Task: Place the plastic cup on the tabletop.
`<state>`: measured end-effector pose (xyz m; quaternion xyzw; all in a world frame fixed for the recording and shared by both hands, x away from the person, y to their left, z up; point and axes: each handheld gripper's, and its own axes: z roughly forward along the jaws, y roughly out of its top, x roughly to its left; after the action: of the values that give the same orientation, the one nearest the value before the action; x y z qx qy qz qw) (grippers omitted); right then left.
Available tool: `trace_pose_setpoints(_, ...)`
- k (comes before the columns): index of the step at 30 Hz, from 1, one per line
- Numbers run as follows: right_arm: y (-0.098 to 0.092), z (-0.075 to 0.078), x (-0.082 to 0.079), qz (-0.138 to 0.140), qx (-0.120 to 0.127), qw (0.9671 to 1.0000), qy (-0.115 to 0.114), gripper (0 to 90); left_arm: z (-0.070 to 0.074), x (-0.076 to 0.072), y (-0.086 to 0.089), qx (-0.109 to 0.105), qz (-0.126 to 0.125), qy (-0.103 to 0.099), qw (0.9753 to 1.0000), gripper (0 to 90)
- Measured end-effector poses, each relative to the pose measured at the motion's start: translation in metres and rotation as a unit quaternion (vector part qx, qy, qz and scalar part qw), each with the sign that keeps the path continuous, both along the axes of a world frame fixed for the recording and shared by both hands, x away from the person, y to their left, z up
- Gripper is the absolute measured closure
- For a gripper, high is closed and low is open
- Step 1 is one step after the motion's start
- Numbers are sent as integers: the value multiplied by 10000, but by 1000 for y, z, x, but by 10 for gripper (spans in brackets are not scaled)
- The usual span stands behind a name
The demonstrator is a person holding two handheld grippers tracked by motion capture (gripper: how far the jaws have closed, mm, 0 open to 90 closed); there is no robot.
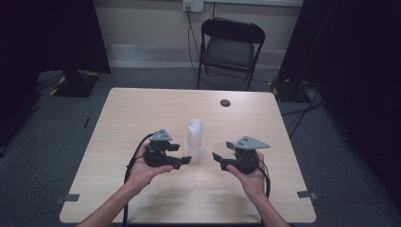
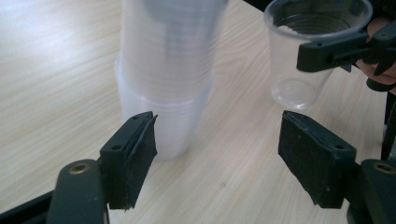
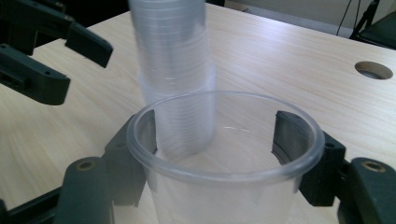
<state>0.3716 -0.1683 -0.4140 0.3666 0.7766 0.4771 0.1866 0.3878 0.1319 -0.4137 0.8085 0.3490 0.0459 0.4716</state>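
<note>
A tall stack of clear plastic cups stands upright near the middle of the counter, a pale wood-grain laminate top with rounded corners and a round cable hole toward its far edge. The cups are thin-walled, faintly ribbed and slightly tapered, their nested rims reading as fine rings up the stack.

The left hand-held gripper sits just beside the base of the stack with its jaws spread wide and holding nothing. In the left gripper view its flat black pads, matte and rubbery with worn edges, stand on either side of bare counter, the stack rising just beyond the left pad.

The right hand-held gripper holds a single clear cup, upright and mouth up, just to the right of the stack. Its two jaws sit against opposite sides of the cup's wall below the rolled, glossy rim. The same cup shows in the left gripper view, its round base near the counter.
</note>
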Motion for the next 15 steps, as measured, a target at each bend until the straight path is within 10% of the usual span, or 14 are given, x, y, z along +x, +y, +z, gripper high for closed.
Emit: trace_pose_setpoints(15, -8, 12, 24, -280, 52, 9995, -162, 301, -15, -12, 28, 152, 389, -374, 9984, 227)
